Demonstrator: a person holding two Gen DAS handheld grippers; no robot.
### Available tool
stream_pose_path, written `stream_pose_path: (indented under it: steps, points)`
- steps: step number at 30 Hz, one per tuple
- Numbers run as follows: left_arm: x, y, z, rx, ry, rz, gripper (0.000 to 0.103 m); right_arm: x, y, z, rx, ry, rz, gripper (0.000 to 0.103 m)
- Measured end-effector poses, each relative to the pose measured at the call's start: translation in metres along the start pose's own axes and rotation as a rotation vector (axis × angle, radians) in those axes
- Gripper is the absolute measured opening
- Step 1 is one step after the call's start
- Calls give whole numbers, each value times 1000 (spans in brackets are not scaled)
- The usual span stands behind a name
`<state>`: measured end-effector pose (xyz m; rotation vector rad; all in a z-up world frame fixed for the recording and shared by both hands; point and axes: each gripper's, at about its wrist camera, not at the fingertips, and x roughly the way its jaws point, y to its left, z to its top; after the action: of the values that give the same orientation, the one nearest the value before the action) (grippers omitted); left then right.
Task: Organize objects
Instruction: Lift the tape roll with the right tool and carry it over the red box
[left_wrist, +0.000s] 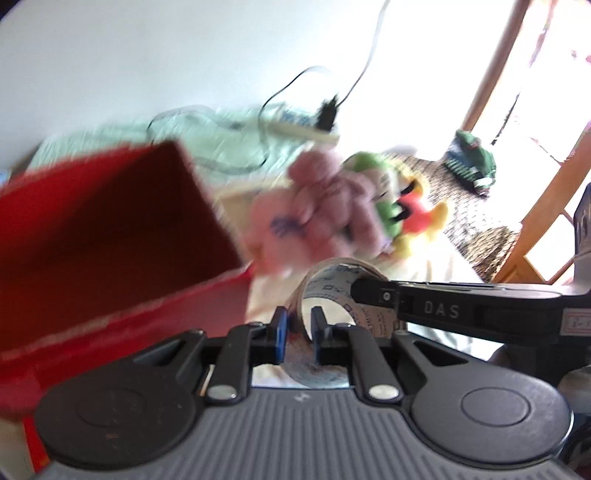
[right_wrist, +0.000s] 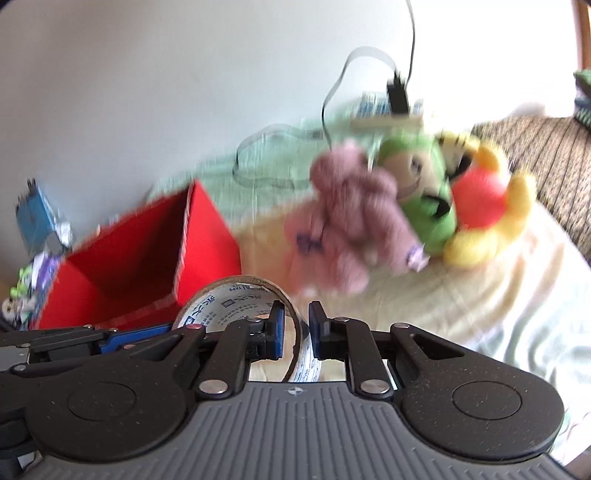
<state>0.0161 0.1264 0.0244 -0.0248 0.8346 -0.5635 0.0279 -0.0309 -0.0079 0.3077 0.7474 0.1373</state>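
A roll of clear packing tape (left_wrist: 328, 295) with printed lettering is held between both grippers above the bed. My left gripper (left_wrist: 298, 334) is shut on the near wall of the roll. My right gripper (right_wrist: 296, 330) is shut on the roll's (right_wrist: 236, 299) wall too; its arm reaches in from the right in the left wrist view (left_wrist: 461, 308). An open red box (left_wrist: 110, 221) sits just left of the roll; it also shows in the right wrist view (right_wrist: 147, 240). Both views are motion blurred.
A pile of plush toys lies beyond the roll: a pink one (right_wrist: 354, 218), a green one (right_wrist: 424, 177) and a yellow-red one (right_wrist: 487, 199). A power strip (right_wrist: 391, 114) with black cables lies at the back. A patterned blanket (right_wrist: 546, 155) is at right.
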Motion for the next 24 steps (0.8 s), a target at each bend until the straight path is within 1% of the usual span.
stream_pose_path:
  steps: [3,5,8,11,14,18,20,24]
  points:
    - [-13,-11,14,51,-71,-1,11,-12,8,12,-9,-82,12,16]
    - [-24,-9,23,55,-120,4,11,-14,17,20,-26,-134,33,16]
    - [-40,4,37,29,-184,20,11,-13,33,33,-59,-184,81,15]
    - [-53,25,48,-17,-230,55,11,-2,53,43,-84,-201,141,15]
    - [-60,48,54,-55,-262,109,11,16,77,49,-115,-186,183,15]
    - [-65,85,56,-109,-260,166,11,51,100,50,-143,-96,214,15]
    - [-58,103,54,-132,-234,199,11,68,108,48,-156,-51,208,15]
    - [-35,128,44,-161,-171,229,11,96,125,42,-189,35,185,15]
